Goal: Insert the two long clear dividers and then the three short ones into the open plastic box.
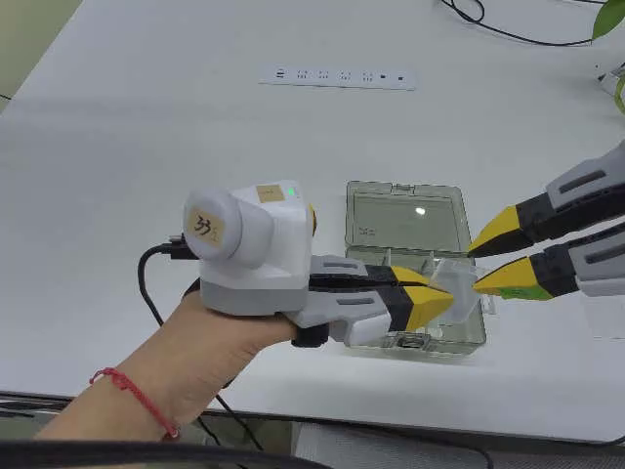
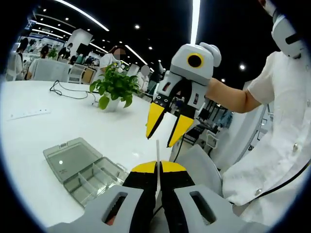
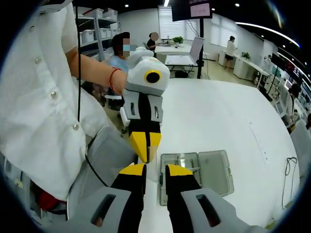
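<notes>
Left gripper [image 1: 435, 301]: fingers clenched on clear divider [image 1: 461, 285], above open plastic box [image 1: 405, 225] on desk [image 1: 127, 147]. Divider long axis points toward right gripper [image 1: 479, 270]. Right fingers released, tips just beside its free end.

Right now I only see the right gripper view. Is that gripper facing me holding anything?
Observer: Yes. In the head view, the left gripper has its jaws shut on a clear divider.
Operator: And what's behind my own gripper, where I can't look?
Observer: The left gripper view shows a potted plant standing on the table, farther back than the right gripper.
</notes>
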`<state>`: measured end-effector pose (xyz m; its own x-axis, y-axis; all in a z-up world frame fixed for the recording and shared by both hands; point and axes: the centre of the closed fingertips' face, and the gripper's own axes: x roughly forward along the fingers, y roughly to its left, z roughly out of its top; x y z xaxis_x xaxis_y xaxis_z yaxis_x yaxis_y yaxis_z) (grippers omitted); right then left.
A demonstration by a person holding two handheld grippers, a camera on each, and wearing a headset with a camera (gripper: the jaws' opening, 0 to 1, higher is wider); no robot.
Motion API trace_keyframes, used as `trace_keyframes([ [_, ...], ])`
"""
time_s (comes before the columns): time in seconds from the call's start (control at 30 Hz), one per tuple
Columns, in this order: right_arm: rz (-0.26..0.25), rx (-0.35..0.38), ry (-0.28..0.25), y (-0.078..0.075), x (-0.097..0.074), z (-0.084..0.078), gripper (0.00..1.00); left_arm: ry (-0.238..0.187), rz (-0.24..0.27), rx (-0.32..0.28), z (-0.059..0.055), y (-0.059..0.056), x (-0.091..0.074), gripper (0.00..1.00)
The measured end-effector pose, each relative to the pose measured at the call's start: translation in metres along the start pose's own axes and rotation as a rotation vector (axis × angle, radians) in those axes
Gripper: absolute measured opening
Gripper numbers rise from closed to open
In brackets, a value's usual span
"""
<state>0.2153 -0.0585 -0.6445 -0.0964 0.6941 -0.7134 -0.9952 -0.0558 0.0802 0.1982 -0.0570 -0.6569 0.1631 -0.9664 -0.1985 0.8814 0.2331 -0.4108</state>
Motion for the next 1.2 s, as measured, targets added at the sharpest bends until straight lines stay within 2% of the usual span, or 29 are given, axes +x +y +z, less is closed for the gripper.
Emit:
trace_keyframes([
  [0.13,0.079,-0.009,0.019,0.014,0.006,0.001,0.14,-0.001,-0.044,0.073,0.001,-0.011,0.000,0.00],
  [0.17,0.099,-0.014,0.022,0.018,0.007,0.001,0.13,0.012,-0.052,0.092,-0.001,-0.013,-0.001,0.00],
  [0.27,0.141,-0.019,0.023,0.024,0.009,0.001,0.09,0.030,-0.054,0.093,-0.004,-0.013,0.000,0.00],
  [0.37,0.175,-0.019,0.021,0.030,0.009,0.003,0.06,0.018,-0.064,0.109,-0.002,-0.015,-0.001,0.00],
  [0.67,0.212,-0.025,0.030,0.036,0.009,0.002,0.03,0.024,-0.075,0.132,-0.005,-0.020,0.001,0.00],
  [1.2,0.205,-0.030,0.024,0.040,0.014,0.007,0.02,0.016,-0.055,0.125,-0.006,-0.017,-0.001,0.00],
])
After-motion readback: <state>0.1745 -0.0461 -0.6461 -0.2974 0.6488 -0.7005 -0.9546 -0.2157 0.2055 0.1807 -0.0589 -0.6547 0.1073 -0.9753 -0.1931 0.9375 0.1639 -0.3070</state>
